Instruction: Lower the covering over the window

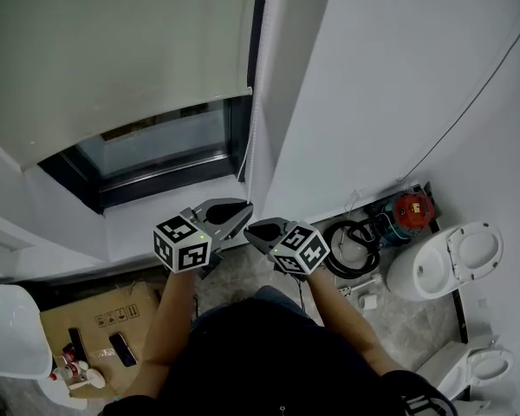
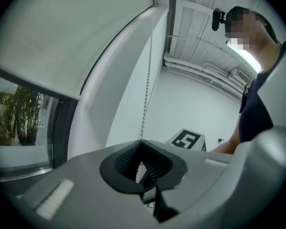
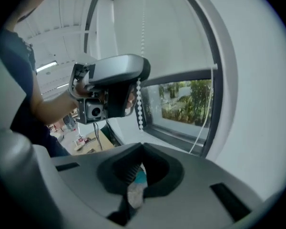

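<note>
A pale roller blind (image 1: 113, 50) covers the upper part of the window (image 1: 156, 141), and glass shows below its bottom bar. A white bead chain (image 1: 248, 137) hangs along the window's right edge. My left gripper (image 1: 240, 211) is shut on this chain; in the left gripper view the chain (image 2: 144, 104) drops straight into the closed jaws (image 2: 143, 168). Just below and right of it, my right gripper (image 1: 251, 230) is also shut. In the right gripper view a pale blurred strand, seemingly the chain, sits between its pads (image 3: 136, 175), with the left gripper (image 3: 136, 92) above on the chain (image 3: 139, 111).
A white sill (image 1: 147, 211) runs under the window. On the floor are a cardboard box (image 1: 95, 323) with small items, a white bin (image 1: 9, 328), a coiled black hose (image 1: 351, 245), a red device (image 1: 412, 208) and a toilet (image 1: 442, 263). A white wall stands to the right.
</note>
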The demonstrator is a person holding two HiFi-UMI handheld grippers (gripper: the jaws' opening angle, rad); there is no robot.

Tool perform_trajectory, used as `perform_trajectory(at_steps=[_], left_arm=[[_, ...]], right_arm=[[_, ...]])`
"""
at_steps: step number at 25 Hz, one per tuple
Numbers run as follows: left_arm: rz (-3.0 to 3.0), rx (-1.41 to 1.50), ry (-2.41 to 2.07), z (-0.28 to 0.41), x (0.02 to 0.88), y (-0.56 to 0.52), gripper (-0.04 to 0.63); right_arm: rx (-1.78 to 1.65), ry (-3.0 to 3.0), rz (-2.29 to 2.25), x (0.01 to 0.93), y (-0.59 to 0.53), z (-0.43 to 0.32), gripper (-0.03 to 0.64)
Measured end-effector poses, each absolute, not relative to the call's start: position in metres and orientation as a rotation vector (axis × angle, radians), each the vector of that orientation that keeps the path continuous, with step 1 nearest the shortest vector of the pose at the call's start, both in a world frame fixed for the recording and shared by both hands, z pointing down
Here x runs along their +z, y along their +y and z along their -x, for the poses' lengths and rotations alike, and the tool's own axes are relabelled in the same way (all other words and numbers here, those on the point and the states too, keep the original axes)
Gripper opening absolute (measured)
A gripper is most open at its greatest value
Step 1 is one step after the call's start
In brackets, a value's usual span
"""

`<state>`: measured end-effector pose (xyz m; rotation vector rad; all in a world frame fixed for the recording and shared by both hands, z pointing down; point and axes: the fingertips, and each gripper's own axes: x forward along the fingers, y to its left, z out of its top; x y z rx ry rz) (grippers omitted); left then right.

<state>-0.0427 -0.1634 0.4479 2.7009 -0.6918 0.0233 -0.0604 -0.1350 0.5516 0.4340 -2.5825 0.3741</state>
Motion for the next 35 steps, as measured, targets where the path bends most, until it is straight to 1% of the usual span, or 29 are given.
perform_trajectory(at_steps=[4, 9, 14, 15, 16, 17, 19, 22, 23, 24, 25, 29, 32, 35], left_arm=[[-2.611, 0.074, -0.670, 0.039, 0.489, -0.158, 0.012], [-2.556, 0.083, -0.644, 0.033, 0.510, -0.156, 0.011], [-2.554, 0.075, -0.653, 0.031, 0.513, -0.159, 0.011], [-2.551, 0.070, -0.659, 0.032, 0.513, -0.161, 0.011], [-2.548, 0.063, -0.666, 0.033, 0.513, -0.162, 0.011], [-2.546, 0.057, -0.675, 0.034, 0.513, -0.163, 0.011], [-2.547, 0.051, -0.700, 0.035, 0.513, -0.166, 0.011], [-2.550, 0.040, -0.773, 0.040, 0.514, -0.173, 0.011], [-2.547, 0.035, -0.795, 0.041, 0.515, -0.176, 0.012], [-2.542, 0.031, -0.814, 0.042, 0.515, -0.178, 0.012], [-2.538, 0.029, -0.830, 0.043, 0.515, -0.180, 0.012], [-2.529, 0.035, -0.896, 0.042, 0.515, -0.185, 0.012], [-2.504, 0.044, -0.985, 0.044, 0.515, -0.192, 0.012], [-2.483, 0.122, -1.109, 0.047, 0.511, -0.199, 0.014]], right_arm=[[0.495, -2.526, -0.414, 0.588, -0.124, 0.055, 0.012], [0.565, -2.502, -0.417, 0.607, -0.117, 0.049, 0.012], [0.501, -2.476, -0.402, 0.608, -0.116, 0.042, 0.015], [0.493, -2.475, -0.408, 0.606, -0.117, 0.039, 0.043], [0.491, -2.483, -0.430, 0.600, -0.120, 0.035, 0.083], [0.490, -2.502, -0.469, 0.592, -0.125, 0.030, 0.095], [0.469, -2.557, -0.584, 0.566, -0.138, 0.017, 0.094], [0.350, -2.646, -0.789, 0.510, -0.159, -0.004, 0.094], [0.298, -2.677, -0.853, 0.489, -0.166, -0.010, 0.079], [0.254, -2.709, -0.911, 0.468, -0.171, -0.015, 0.032], [0.222, -2.742, -0.962, 0.448, -0.175, -0.019, 0.016], [0.145, -2.839, -1.114, 0.393, -0.181, -0.035, 0.012], [0.059, -2.822, -1.198, 0.379, -0.184, -0.047, 0.012], [-0.007, -2.786, -1.256, 0.371, -0.187, -0.059, 0.012]])
